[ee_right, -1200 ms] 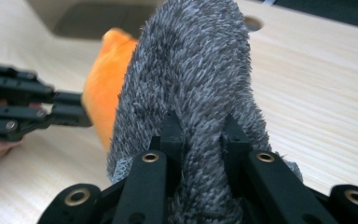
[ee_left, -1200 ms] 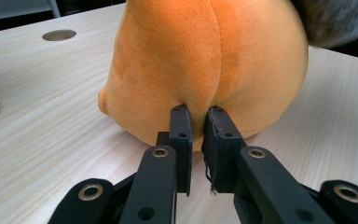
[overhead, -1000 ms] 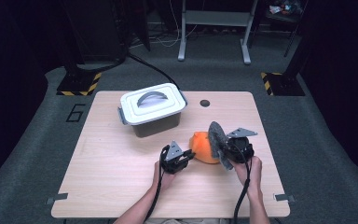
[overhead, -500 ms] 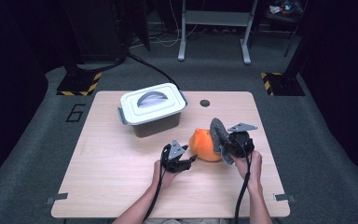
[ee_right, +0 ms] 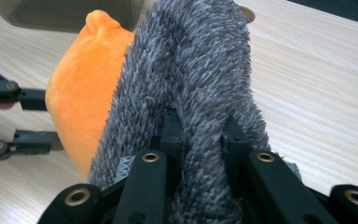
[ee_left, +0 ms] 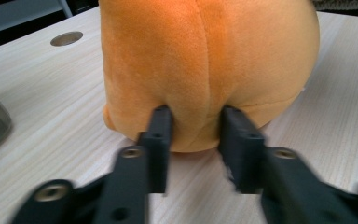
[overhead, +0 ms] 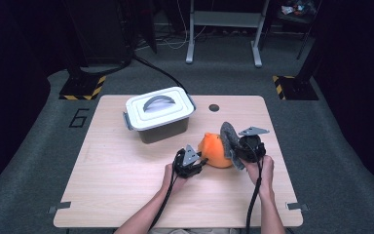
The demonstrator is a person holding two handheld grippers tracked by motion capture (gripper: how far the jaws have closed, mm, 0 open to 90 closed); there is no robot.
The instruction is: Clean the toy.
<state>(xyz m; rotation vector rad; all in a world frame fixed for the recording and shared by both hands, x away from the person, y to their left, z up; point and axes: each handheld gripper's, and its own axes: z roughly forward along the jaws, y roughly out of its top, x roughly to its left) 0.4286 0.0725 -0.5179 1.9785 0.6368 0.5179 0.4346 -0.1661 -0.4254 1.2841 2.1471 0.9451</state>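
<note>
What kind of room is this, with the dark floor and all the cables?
Probably a lab or workshop for recording tests. A lone wooden table stands on grey carpet, yellow-and-black hazard tape marks stand bases, cables trail across the floor, and a "6" is marked beside the table.

Both grippers black: left gripper (overhead: pixel 198 161), right gripper (overhead: pixel 231 146). Jaws are flat bars on linkage arms with round brass-ringed screw holes. Grey three-cornered plate on top of each. Black cable (overhead: pixel 251 204) trails from each. Forearms bare, no sleeves.

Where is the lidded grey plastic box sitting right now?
In the high view, the lidded grey plastic box sits at the table's far left-centre, apart from the orange plush toy, which lies nearer the person.
</note>
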